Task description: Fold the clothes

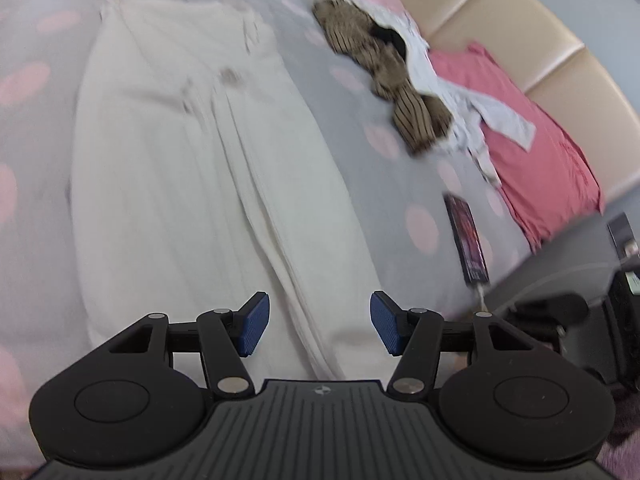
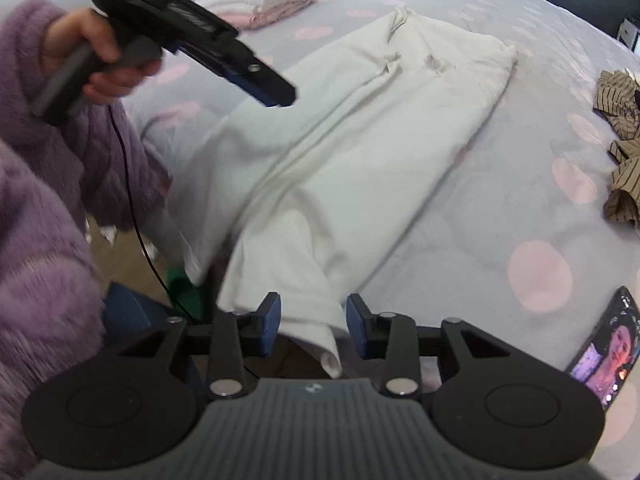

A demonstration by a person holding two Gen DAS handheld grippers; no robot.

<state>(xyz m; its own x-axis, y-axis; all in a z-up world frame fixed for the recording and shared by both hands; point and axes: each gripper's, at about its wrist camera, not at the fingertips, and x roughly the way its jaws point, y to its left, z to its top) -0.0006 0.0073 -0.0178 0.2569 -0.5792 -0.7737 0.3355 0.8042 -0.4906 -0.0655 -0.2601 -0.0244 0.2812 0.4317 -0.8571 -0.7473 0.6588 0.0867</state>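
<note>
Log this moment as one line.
left claw: open, above white garment | right claw: open, straddling its hem | fold: pending

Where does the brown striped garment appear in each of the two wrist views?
Left wrist view: the brown striped garment lies upper right of centre, beside the pink pillow.
Right wrist view: it is at the far right edge, partly cut off.
Shared landmark: the white garment spread on the bed.

Left gripper: matte black linkage arms, blue ribbed pads, silver pivot screws, grey ridged housing at 6 o'clock. Right gripper identical. Fuzzy purple sleeve, bare hand, thin black cable at 9 o'clock.
</note>
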